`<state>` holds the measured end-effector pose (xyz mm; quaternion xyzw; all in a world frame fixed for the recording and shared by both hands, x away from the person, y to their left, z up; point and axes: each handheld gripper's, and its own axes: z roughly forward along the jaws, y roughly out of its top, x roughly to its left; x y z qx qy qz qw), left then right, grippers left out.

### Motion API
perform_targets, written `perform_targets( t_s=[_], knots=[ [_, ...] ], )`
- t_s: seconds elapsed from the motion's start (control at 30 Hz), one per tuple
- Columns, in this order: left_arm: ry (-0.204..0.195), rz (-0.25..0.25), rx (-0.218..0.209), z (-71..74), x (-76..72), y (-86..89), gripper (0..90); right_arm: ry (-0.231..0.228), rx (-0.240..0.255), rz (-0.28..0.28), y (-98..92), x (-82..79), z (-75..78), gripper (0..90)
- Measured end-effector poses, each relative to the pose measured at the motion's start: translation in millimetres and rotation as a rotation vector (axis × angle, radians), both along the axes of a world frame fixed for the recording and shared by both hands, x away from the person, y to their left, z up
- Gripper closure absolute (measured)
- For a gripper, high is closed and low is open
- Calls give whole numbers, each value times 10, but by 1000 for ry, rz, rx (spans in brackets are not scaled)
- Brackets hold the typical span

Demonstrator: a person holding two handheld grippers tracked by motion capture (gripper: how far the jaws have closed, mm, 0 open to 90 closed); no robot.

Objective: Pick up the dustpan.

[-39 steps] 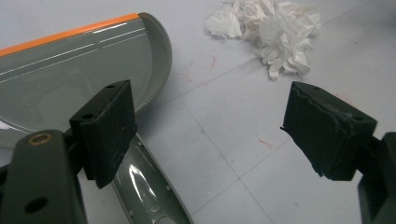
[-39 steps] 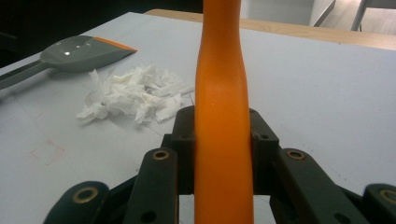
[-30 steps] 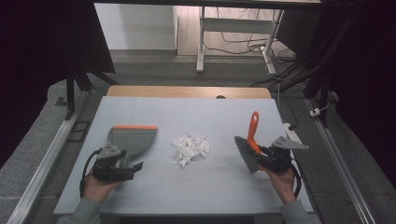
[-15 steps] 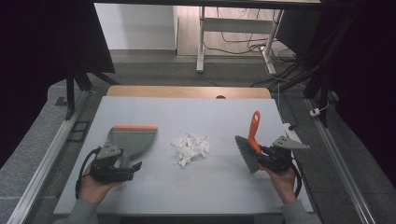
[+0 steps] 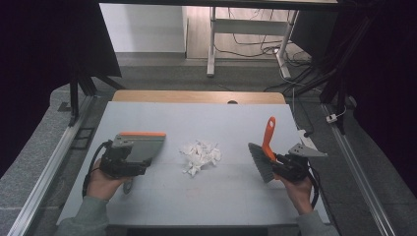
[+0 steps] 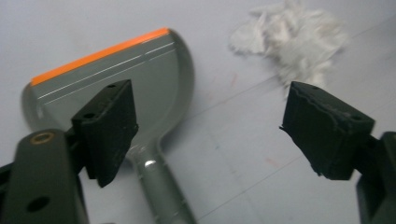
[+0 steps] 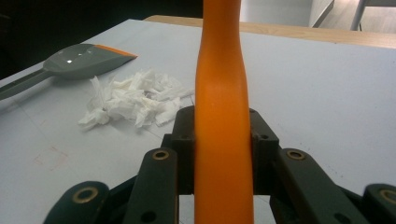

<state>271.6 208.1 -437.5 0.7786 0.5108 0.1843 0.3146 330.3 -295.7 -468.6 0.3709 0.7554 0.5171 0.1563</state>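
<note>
Now left gripper (image 6: 205, 135) gaping over dustpan (image 5: 140, 145) handle, handle running toward wrist; right gripper (image 7: 223, 140) clamping brush (image 5: 263, 156), paper scraps (image 5: 199, 155) between.

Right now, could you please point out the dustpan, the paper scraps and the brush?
dustpan (image 6: 140, 84), left gripper view, on its grey tray.
paper scraps (image 5: 200, 155), high view, middle of the white pile.
brush (image 7: 222, 107), right gripper view, on its orange handle.

no legible text, no labels, no brands, no numbers

Glossy plastic dustpan (image 6: 140, 88); shredded paper (image 5: 199, 155); matt table (image 5: 196, 196).
</note>
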Motion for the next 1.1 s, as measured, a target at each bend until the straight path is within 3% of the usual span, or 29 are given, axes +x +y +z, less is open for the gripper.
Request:
perform_targets(
  t_s=[0.17,0.3,0.4,0.47,0.63,1.1],
  knots=[
    [30,62,-38,-33,31,88,158,4,-3,-1,14,2,-4,698],
    [94,86,-75,-161,85,159,136,5,-7,9,31,-6,-12,698],
    [143,128,-69,-281,119,202,127,6,-13,15,42,-11,-18,698],
    [176,131,-74,-343,134,225,124,8,-15,16,44,-11,-21,698],
    [250,151,-43,-470,170,228,116,12,-16,14,39,-8,-29,698],
    [295,217,-73,-742,261,304,177,17,-22,13,40,-1,-49,698]
  ],
)
